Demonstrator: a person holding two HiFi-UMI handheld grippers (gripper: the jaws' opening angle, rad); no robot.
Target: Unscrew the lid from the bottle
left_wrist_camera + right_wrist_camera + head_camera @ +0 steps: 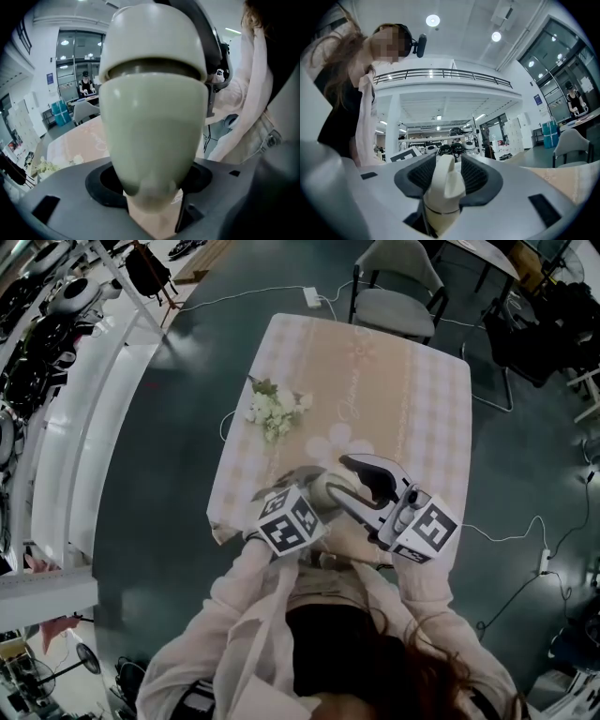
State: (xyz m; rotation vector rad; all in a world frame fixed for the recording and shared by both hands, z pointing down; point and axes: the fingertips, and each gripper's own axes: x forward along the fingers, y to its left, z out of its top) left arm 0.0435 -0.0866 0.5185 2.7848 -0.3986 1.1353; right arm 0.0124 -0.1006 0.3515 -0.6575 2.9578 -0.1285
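Note:
A pale green bottle (154,131) fills the left gripper view, its base toward the camera, with my left gripper (150,187) shut on its body. Its cream lid (152,42) sits on the far end, parted from the body by a dark seam. In the right gripper view the lid (440,201) with its raised ridge sits between the ribbed pads (423,174), and my right gripper (445,180) is shut on it. The head view shows both grippers meeting over the near table edge, left (314,501) and right (367,482), with the bottle (328,488) mostly hidden between them.
A table with a pale checked cloth (394,399) carries a small bunch of white flowers (275,411) at its left side. A grey chair (398,296) stands beyond the far edge. Cables and a power strip (311,296) lie on the dark floor.

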